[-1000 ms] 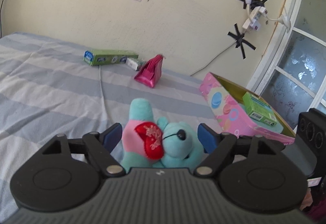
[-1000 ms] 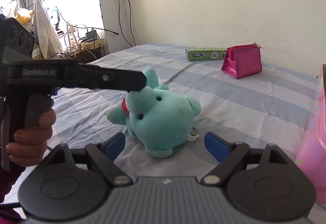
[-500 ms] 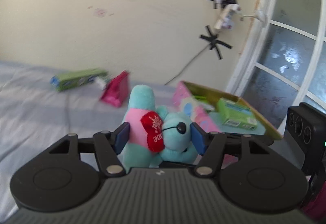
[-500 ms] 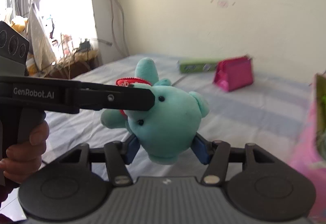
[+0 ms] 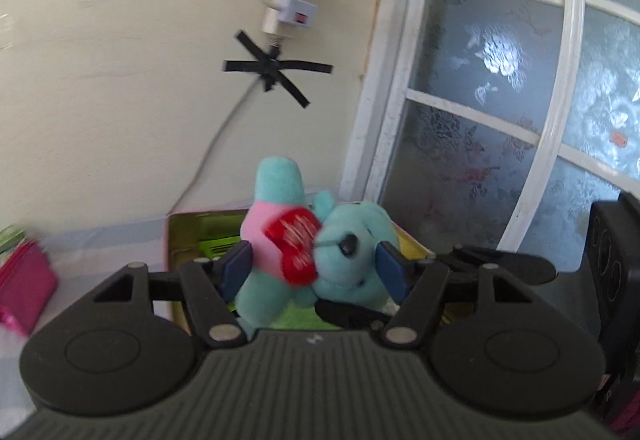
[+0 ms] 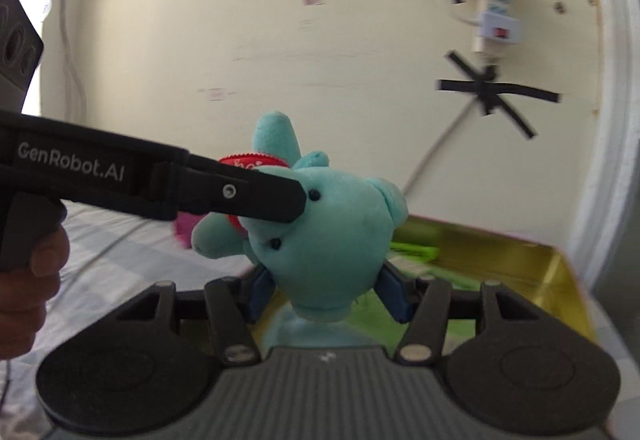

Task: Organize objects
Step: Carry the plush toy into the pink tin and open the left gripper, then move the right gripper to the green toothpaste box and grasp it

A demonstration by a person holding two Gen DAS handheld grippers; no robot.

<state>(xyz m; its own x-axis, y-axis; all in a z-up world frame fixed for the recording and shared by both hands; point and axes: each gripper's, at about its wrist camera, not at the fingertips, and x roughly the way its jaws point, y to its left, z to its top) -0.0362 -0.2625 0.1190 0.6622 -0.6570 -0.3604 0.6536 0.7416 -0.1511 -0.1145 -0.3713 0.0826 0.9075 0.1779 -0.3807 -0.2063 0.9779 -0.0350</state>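
Observation:
A teal plush toy (image 5: 348,240) with a pink belly and a red heart hangs in the air, held from two sides. My left gripper (image 5: 313,270) has its blue pads against the body and head; its jaws are opening slightly with the toy still between them. My right gripper (image 6: 326,292) is shut on the underside of the plush toy (image 6: 332,240). One black left finger (image 6: 240,196) crosses the toy's face in the right wrist view. Just beyond and below the toy stands an open box (image 6: 552,280) with a gold inside, also seen as the box (image 5: 176,240).
A green carton (image 5: 216,246) lies inside the box. A pink pouch (image 5: 24,280) sits on the striped bed sheet (image 6: 104,256) to the left. The wall carries a taped power strip (image 5: 288,0) and cable. A frosted window (image 5: 500,120) stands on the right. A person's hand (image 6: 28,280) grips the left handle.
Both grippers closed on the plush toy, lifted it off the bed and carried it to the right, up to the open box by the window.

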